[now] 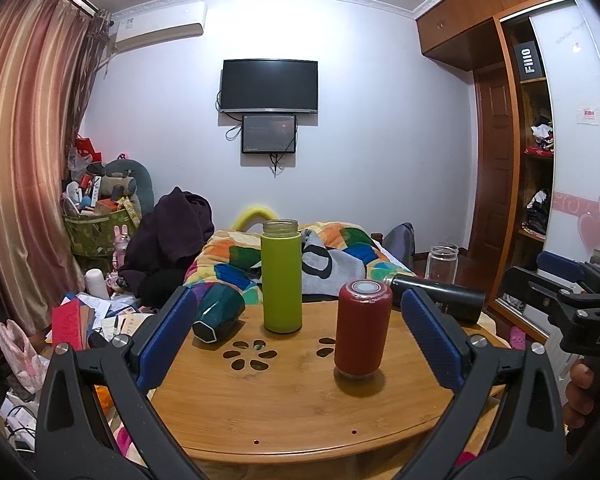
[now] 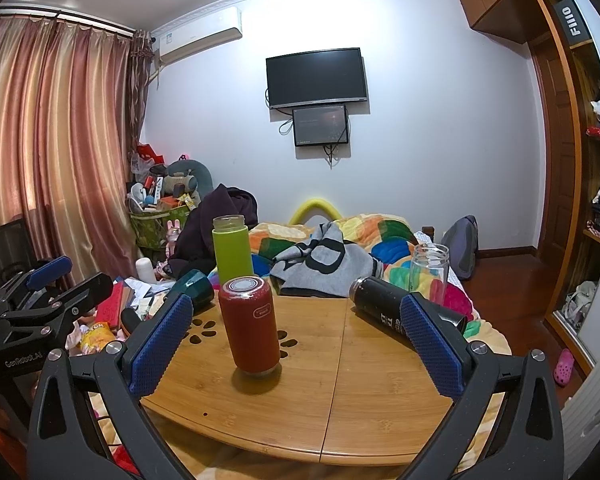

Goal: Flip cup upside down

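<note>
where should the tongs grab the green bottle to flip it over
Take the green bottle around the middle of its sleeved body, coming in level from the front with the tongs either side. It stands upright with its mouth open at the top, and the sleeve is straight-sided, so a mid-height hold likely turns it most easily. The left tongs are open and roughly lined up; mind the red bottle close by.
</note>
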